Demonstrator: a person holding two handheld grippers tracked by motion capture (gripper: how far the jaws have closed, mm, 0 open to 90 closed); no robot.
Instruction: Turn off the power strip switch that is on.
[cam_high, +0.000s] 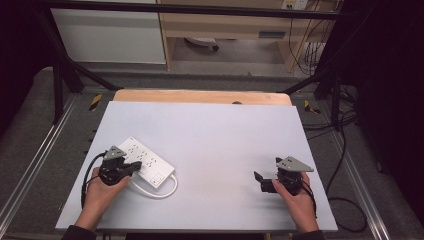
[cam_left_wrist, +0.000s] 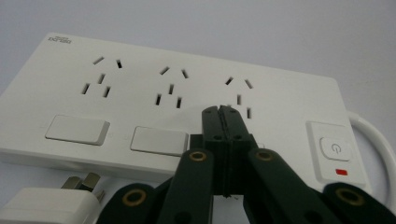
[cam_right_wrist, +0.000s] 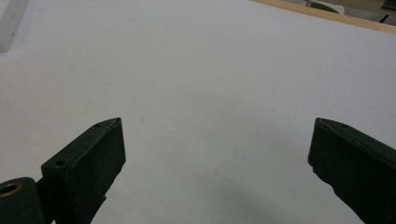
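**Fingers pressed together over the power strip, other pair spread wide**

Fingers (cam_left_wrist: 211, 122) of the left gripper (cam_left_wrist: 221, 108) are closed flat against each other with nothing between them. In the left gripper view their joined tips stand over the top face of the white power strip (cam_left_wrist: 140, 102), just in front of the third group of sockets and between the second rocker switch (cam_left_wrist: 159, 140) and the power button (cam_left_wrist: 334, 149) with its small red mark. Whether the tips actually touch the plastic cannot be told. A white plug (cam_left_wrist: 46, 204) lies on the near side of the strip, at the bottom left of that view.

From above, the power strip (cam_high: 145, 161) lies at an angle on the near left part of the white table (cam_high: 220, 135), its white cord (cam_high: 157, 192) looping round on the near side. The left gripper (cam_high: 135, 167) rests over the strip's near edge, held in the left hand (cam_high: 100, 192).

Well apart, on the near right of the table, the right hand (cam_high: 300, 200) holds the right gripper (cam_high: 260, 181). Its jaws stand wide open above the bare tabletop, holding nothing.
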